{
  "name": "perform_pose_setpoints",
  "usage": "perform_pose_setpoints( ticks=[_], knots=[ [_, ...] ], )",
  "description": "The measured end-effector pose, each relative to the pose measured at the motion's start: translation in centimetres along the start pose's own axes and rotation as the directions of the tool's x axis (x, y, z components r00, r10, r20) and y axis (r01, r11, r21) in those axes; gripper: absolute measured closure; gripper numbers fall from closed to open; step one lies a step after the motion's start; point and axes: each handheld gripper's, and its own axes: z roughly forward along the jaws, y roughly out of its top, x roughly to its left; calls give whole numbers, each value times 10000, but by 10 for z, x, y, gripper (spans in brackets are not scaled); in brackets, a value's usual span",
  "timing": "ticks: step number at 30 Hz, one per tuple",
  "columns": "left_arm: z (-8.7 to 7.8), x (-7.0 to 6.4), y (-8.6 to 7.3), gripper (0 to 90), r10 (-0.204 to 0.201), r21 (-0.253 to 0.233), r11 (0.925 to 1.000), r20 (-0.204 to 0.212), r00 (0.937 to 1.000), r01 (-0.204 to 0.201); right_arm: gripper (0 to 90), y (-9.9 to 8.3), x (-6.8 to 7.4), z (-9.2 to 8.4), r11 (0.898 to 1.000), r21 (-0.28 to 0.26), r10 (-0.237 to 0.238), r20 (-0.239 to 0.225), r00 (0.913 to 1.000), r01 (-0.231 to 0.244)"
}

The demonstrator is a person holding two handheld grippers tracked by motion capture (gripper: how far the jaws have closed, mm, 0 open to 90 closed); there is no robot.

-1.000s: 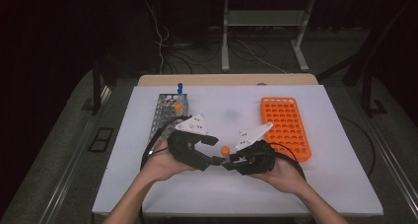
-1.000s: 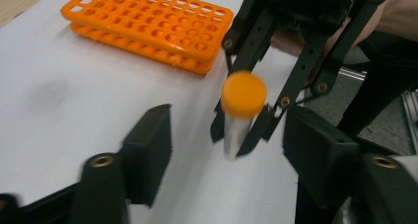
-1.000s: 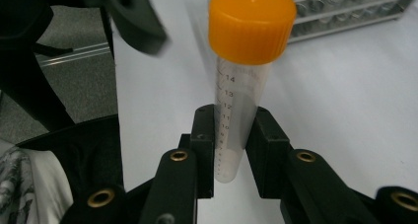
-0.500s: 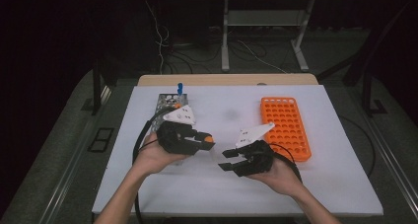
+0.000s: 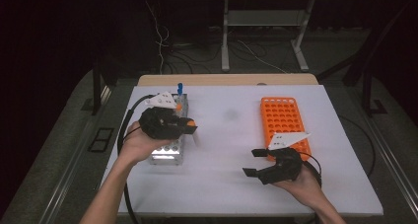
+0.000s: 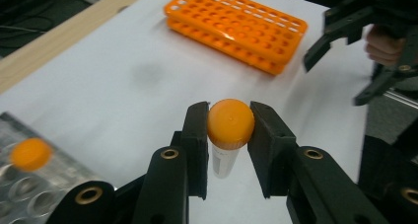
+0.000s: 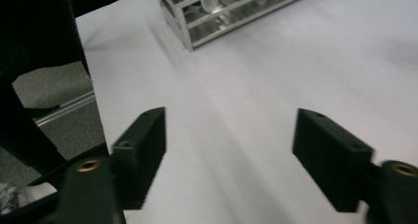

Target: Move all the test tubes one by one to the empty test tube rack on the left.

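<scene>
Between the left gripper's (image 6: 229, 135) jaws, an orange-capped tube (image 6: 228, 135) is seen clamped, while the right gripper (image 5: 254, 162) is held empty with its jaws apart.

On the white table (image 5: 226, 184), the left gripper is observed at the left, over the near end of the metal rack (image 5: 170, 152), with the tube gripped just below its cap and hanging upright, clear of the table. Another orange-capped tube (image 6: 30, 154) is seen standing in the metal rack, blurred. The right gripper is held at the near right, just beside the orange rack (image 5: 285, 120); its jaws have just been opening, and nothing is seen between them but bare table surface. The two grippers are well apart. The orange rack's holes appear unoccupied.
</scene>
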Motion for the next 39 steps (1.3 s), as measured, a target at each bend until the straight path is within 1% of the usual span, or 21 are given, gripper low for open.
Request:
perform_pose_setpoints(
  ticks=[1, 3, 4, 5, 6, 7, 10, 16, 22, 26, 27, 28, 30, 33, 37, 39],
  knots=[
    [-1, 3, 0, 692, -61, -5, 10000, -86, 9999, 61, 184, -3, -1, -2, 9999, -30, 114, 43, 9999, -114],
    [-3, 8, -1, 693, -109, 60, 9999, -295, 9995, 111, 114, -8, -4, -6, 9991, -13, 415, 157, 9990, -414],
    [-4, 11, -1, 693, -162, 66, 9998, -344, 9993, 164, 94, -11, -5, -8, 9987, 20, 500, 139, 9987, -500],
    [-5, 13, -1, 693, -192, 52, 9998, -434, 9989, 195, 93, -13, -6, -11, 9986, 32, 536, 157, 9984, -537],
    [-6, 16, -2, 693, -222, 69, 9997, -527, 9984, 225, 63, -16, -7, -13, 9981, -10, 617, 229, 9978, -617],
    [-6, 18, -2, 693, -255, 53, 9997, -606, 9978, 259, 4, -18, -7, -15, 9973, -28, 729, 298, 9969, -728],
    [-8, 26, -4, 693, -382, 66, 9992, -853, 9956, 389, 3, -27, -10, -22, 9952, -174, 965, 394, 9946, -958],
    [-11, 43, -5, 694, -663, 1, 9978, -1285, 9895, 668, 3, -41, -12, -31, 9907, -247, 1353, 551, 9893, -1341],
    [-9, 58, -8, 694, -842, -1, 9963, -1702, 9818, 855, 3, -51, -11, -34, 9894, -274, 1441, 587, 9878, -1427],
    [-5, 66, -11, 694, -967, -39, 9952, -1908, 9769, 978, 3, -52, -10, -35, 9897, -306, 1417, 552, 9884, -1401],
    [-5, 67, -11, 694, -1008, -135, 9949, -1962, 9754, 1001, 3, -52, -10, -35, 9900, -326, 1388, 548, 9888, -1371],
    [-4, 69, -11, 695, -986, -122, 9951, -2033, 9742, 981, 3, -52, -10, -35, 9903, -324, 1367, 554, 9891, -1351],
    [-2, 71, -13, 694, -1010, -51, 9948, -2051, 9735, 1021, 3, -52, -9, -35, 9900, -322, 1389, 529, 9889, -1373],
    [4, 74, -16, 694, -1054, 225, 9934, -2071, 9726, 1124, 3, -53, -9, -35, 9905, -330, 1353, 521, 9894, -1337],
    [12, 78, -21, 691, -1303, 494, 9886, -1931, 9725, 1423, 3, -54, -9, -37, 9899, -388, 1384, 546, 9889, -1365],
    [15, 79, -24, 683, -1456, 526, 9861, -1823, 9724, 1575, 3, -54, -9, -37, 9897, -407, 1391, 546, 9888, -1370]
  ],
)
